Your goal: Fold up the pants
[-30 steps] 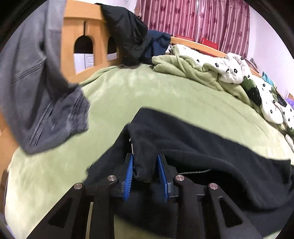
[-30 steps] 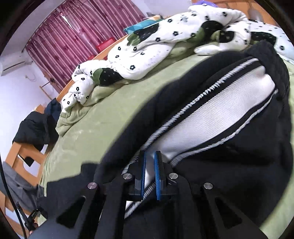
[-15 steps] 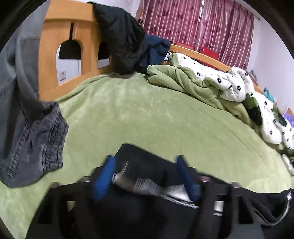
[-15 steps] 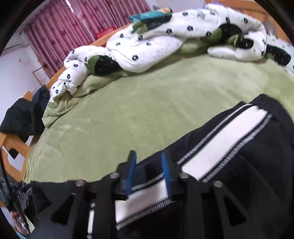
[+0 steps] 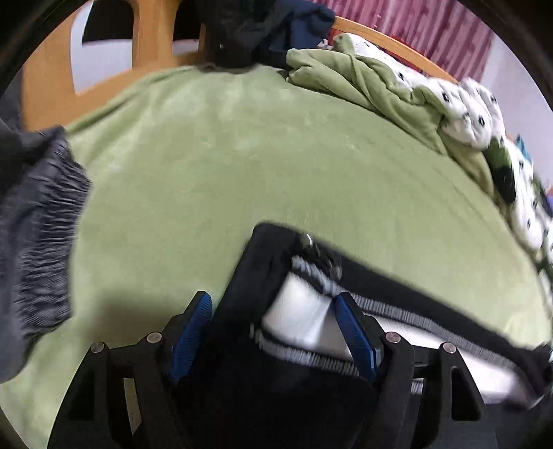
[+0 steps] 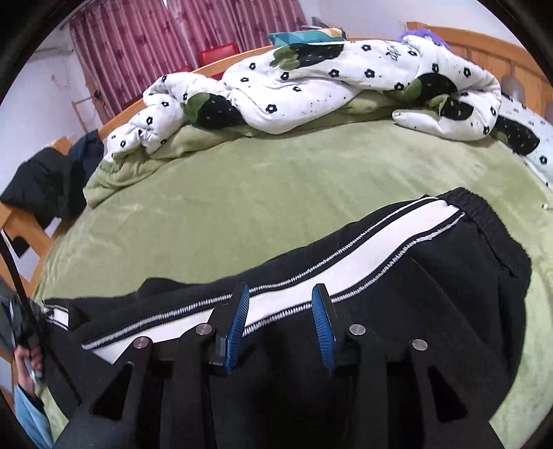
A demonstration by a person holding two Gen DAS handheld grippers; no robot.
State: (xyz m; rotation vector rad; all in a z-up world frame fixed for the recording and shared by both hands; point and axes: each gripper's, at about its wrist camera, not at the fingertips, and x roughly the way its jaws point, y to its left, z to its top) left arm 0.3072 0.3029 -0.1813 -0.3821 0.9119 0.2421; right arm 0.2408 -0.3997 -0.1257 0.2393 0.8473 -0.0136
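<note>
Black pants (image 6: pixel 432 297) with a white side stripe (image 6: pixel 380 241) lie flat on the green bed cover (image 6: pixel 276 193), waistband to the right in the right wrist view. My right gripper (image 6: pixel 280 297) is open above the stripe at mid-leg, holding nothing. In the left wrist view the leg cuff end of the pants (image 5: pixel 273 255) lies on the bed cover (image 5: pixel 242 155). My left gripper (image 5: pixel 273 304) is open, with its blue pads either side of the cuff and stripe.
A white flowered duvet (image 6: pixel 311 83) and a green blanket (image 5: pixel 363 76) are bunched along the far side. Grey jeans (image 5: pixel 38 238) hang at the left. Dark clothes (image 5: pixel 262 31) hang over the wooden bed frame (image 5: pixel 152 38). Red curtains (image 6: pixel 179 31) stand behind.
Both grippers have opened and let go of the pants. The pants have dropped from a raised, bunched hold to lying flat on the bed.
</note>
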